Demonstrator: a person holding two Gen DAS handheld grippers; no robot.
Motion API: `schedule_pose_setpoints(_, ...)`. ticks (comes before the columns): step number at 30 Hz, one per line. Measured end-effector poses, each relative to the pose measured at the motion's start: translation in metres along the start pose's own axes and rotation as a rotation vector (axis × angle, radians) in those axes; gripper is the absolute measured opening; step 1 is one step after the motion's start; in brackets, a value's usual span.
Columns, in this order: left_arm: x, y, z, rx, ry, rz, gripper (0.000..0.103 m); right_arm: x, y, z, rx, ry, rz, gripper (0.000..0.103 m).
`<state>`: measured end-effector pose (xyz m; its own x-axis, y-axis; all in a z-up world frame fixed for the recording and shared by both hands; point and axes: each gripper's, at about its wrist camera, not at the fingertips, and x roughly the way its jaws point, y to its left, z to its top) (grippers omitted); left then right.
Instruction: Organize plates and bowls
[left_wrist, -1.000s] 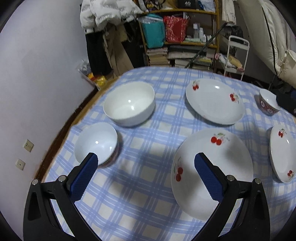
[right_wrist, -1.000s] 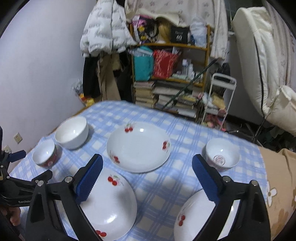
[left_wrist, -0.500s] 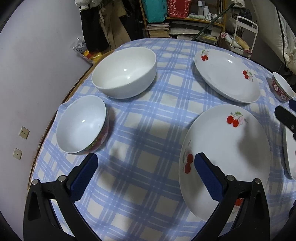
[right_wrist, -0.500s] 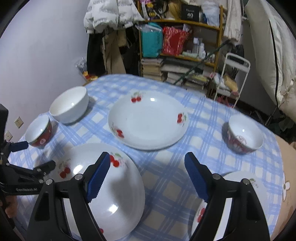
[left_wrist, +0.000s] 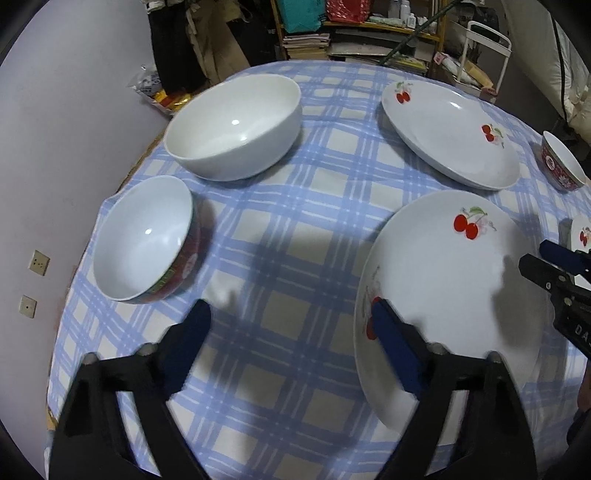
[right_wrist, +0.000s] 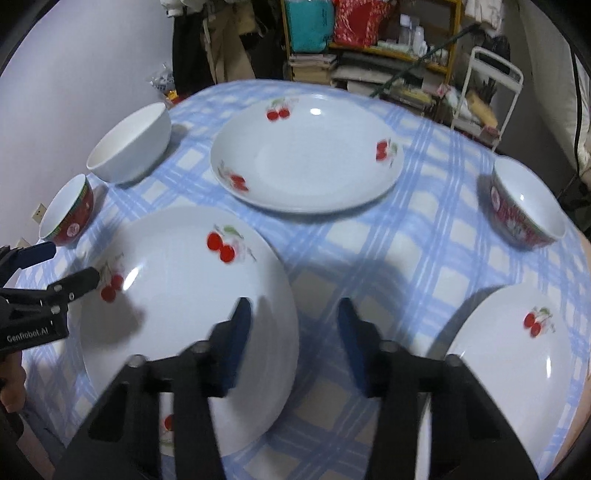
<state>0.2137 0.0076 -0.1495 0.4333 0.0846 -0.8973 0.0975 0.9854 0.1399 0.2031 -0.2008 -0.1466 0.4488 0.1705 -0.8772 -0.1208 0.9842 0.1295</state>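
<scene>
A near cherry plate (left_wrist: 443, 295) (right_wrist: 177, 310) lies on the blue checked table. My left gripper (left_wrist: 291, 339) is open, straddling the plate's left rim, with its right finger over the plate. My right gripper (right_wrist: 291, 343) is open, narrower than before, straddling the same plate's right rim. A far cherry plate (left_wrist: 447, 136) (right_wrist: 306, 155), a third cherry plate (right_wrist: 517, 369), a large white bowl (left_wrist: 232, 125) (right_wrist: 129, 144), a red-sided bowl (left_wrist: 144, 236) (right_wrist: 66, 210) at left and another red bowl (left_wrist: 561, 162) (right_wrist: 524, 203) at right stand around.
The checked tablecloth (left_wrist: 295, 229) covers a round table against a pale wall (left_wrist: 55, 110) on the left. A cluttered shelf (right_wrist: 369, 44) and a white folding rack (right_wrist: 495, 85) stand behind the table.
Both grippers have moved down and forward toward the near cherry plate. The right gripper's jaws have narrowed and the left's slightly; each now sits at one rim.
</scene>
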Motion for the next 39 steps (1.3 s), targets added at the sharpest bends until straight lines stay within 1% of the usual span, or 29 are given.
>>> schedule_pose_setpoints(1, 0.002, -0.001, 0.000, 0.001, 0.007, -0.015, 0.070, 0.001, -0.001, -0.001, 0.006, 0.004, 0.005, 0.040)
schedule_pose_setpoints(2, 0.004, -0.002, 0.000, -0.002, 0.014, -0.051, 0.061, 0.002, -0.002, -0.002, 0.014, 0.008, 0.012, 0.036)
schedule_pose_setpoints(3, 0.004, -0.002, 0.000, -0.004, 0.014, -0.070, 0.054, 0.003, -0.004, -0.002, 0.022, 0.010, 0.022, 0.033)
schedule_pose_setpoints(4, 0.005, -0.003, 0.000, -0.006, 0.013, -0.083, 0.050, 0.003, -0.004, -0.002, 0.027, 0.011, 0.028, 0.032)
schedule_pose_setpoints(5, 0.005, -0.005, 0.000, -0.006, 0.010, -0.093, 0.046, 0.003, -0.004, -0.002, 0.032, 0.012, 0.034, 0.028)
schedule_pose_setpoints(6, 0.006, -0.006, -0.001, -0.010, 0.007, -0.100, 0.044, 0.003, -0.004, -0.002, 0.034, 0.012, 0.037, 0.022)
schedule_pose_setpoints(8, 0.008, -0.007, -0.002, -0.025, 0.012, -0.123, 0.042, 0.004, -0.004, -0.003, 0.036, 0.016, 0.031, 0.016)
schedule_pose_setpoints(9, 0.011, -0.006, -0.002, -0.040, 0.021, -0.150, 0.037, 0.004, -0.005, -0.003, 0.042, 0.017, 0.032, 0.014)
schedule_pose_setpoints(10, 0.013, -0.005, -0.002, -0.055, 0.031, -0.179, 0.034, 0.004, -0.005, -0.003, 0.049, 0.016, 0.037, 0.013)
schedule_pose_setpoints(12, 0.017, -0.004, -0.003, -0.086, 0.050, -0.236, 0.023, 0.005, -0.005, -0.003, 0.058, 0.020, 0.048, 0.010)
schedule_pose_setpoints(14, 0.020, -0.004, -0.003, -0.111, 0.062, -0.286, 0.015, 0.005, -0.005, -0.003, 0.054, 0.025, 0.054, 0.009)
schedule_pose_setpoints(18, 0.019, -0.003, -0.003, -0.135, 0.052, -0.305, 0.013, 0.007, -0.005, -0.002, 0.062, 0.037, 0.060, 0.009)
schedule_pose_setpoints(22, 0.015, -0.008, -0.004, -0.097, 0.028, -0.285, 0.013, 0.010, -0.013, -0.003, 0.109, 0.055, 0.093, 0.009)
schedule_pose_setpoints(25, 0.013, -0.007, -0.004, -0.090, 0.014, -0.283, 0.013, 0.011, -0.016, -0.005, 0.133, 0.065, 0.108, 0.009)
schedule_pose_setpoints(29, 0.012, -0.006, -0.005, -0.100, 0.015, -0.290, 0.013, 0.010, -0.012, -0.006, 0.115, 0.068, 0.093, 0.010)
schedule_pose_setpoints(35, 0.006, -0.005, -0.011, -0.087, 0.011, -0.270, 0.013, 0.007, -0.009, -0.010, 0.106, 0.074, 0.093, 0.010)
schedule_pose_setpoints(39, 0.004, -0.001, -0.017, -0.096, 0.021, -0.267, 0.013, 0.005, -0.004, -0.015, 0.093, 0.084, 0.094, 0.010)
